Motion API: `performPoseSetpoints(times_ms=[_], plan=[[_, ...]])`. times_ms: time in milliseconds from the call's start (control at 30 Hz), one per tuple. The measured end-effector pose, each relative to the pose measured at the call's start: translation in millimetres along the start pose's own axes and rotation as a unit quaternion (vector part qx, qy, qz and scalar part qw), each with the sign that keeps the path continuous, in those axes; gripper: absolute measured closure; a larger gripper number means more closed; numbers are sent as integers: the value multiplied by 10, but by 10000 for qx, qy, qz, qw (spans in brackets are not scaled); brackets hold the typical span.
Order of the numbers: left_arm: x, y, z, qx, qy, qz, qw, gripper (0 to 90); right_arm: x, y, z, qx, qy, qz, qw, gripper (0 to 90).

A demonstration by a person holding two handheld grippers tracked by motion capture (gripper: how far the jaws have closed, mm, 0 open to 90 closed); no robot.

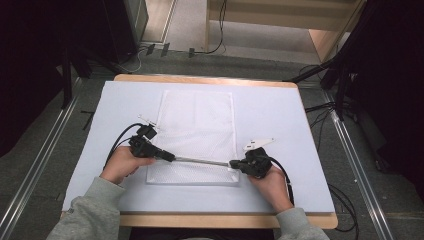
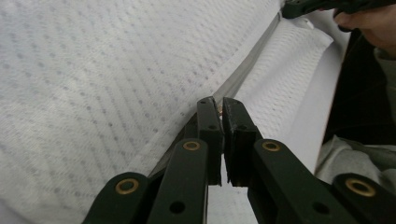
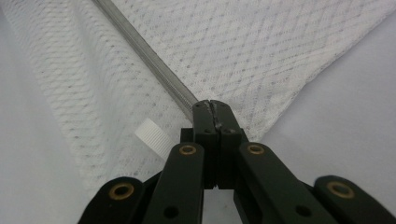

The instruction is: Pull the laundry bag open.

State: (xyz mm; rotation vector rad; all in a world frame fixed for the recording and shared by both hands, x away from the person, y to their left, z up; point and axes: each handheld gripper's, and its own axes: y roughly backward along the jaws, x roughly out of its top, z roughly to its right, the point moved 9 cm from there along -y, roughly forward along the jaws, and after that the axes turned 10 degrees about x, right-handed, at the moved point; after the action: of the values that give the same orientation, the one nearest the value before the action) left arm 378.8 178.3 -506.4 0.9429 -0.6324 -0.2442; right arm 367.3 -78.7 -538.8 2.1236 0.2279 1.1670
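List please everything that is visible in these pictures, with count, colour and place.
mesh bag: one, white, flat on the middle of the table cover
zipper: one, grey, along the bag's near end, between the two grippers
table cover: one, pale blue-white, over the wooden table
cables: several, black, on the floor right of the table
left gripper: one, black, shut on the zipper's left part
right gripper: one, black, shut on the zipper's right end
sleeves: two, grey, bottom edge

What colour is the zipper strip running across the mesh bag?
Grey, against the white mesh bag; the zipper strip shows best in the right gripper view.
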Motion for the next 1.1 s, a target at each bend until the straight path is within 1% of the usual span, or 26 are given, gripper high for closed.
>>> performPoseSetpoints(times_ms=[33,67,133,200,233,267,333,600,633,667,700,733,767,800,967,1000,1033,1067,1100], plan=[[-6,7,-11,-8,-27,-9,10000,882,0,0,0,0,0,-2,10000,900],[-3,19,-26,26,15,30,10000,882,0,0,0,-1,2,-4,10000,900],[-12,38,-35,17,0,42,10000,882,0,-1,1,1,2,0,10000,900],[-32,57,-55,32,-12,14,10000,882,0,0,0,4,1,1,10000,900],[-32,58,-57,12,36,57,10000,882,0,0,0,4,3,0,10000,900],[-40,63,-66,27,43,45,10000,882,0,0,0,7,2,1,10000,900],[-45,66,-59,-5,48,28,10000,882,0,0,1,10,6,3,10000,900],[-47,75,-56,26,6,42,10000,882,0,0,0,8,8,0,10000,900],[-51,75,-67,82,18,38,10000,882,-1,0,-2,-3,7,-5,10000,900],[-58,79,-73,87,22,14,10000,882,0,-2,-4,-13,19,16,10000,900],[-58,85,-86,117,55,55,9999,882,-1,0,-7,-40,13,10,10000,900],[-66,97,-90,84,71,32,9999,882,-1,0,-6,-60,47,-6,10000,900],[-68,101,-87,55,65,60,9999,882,0,-1,-6,-64,58,-19,10000,900],[-72,102,-93,99,64,62,9999,882,0,-1,-6,-48,45,-23,10000,900],[-95,110,-80,52,79,47,9999,882,2,-2,-6,-29,30,-27,10000,900],[-103,111,-93,119,81,33,9999,882,1,0,-6,-40,42,-41,10000,900],[-105,118,-97,80,115,62,9999,882,4,-2,-5,-44,67,-39,10000,900],[-113,125,-102,78,99,50,9999,882,5,-2,-3,-49,78,-47,9999,900],[-118,133,-114,137,93,46,9999,882,5,-2,-3,-41,74,-48,10000,900]])
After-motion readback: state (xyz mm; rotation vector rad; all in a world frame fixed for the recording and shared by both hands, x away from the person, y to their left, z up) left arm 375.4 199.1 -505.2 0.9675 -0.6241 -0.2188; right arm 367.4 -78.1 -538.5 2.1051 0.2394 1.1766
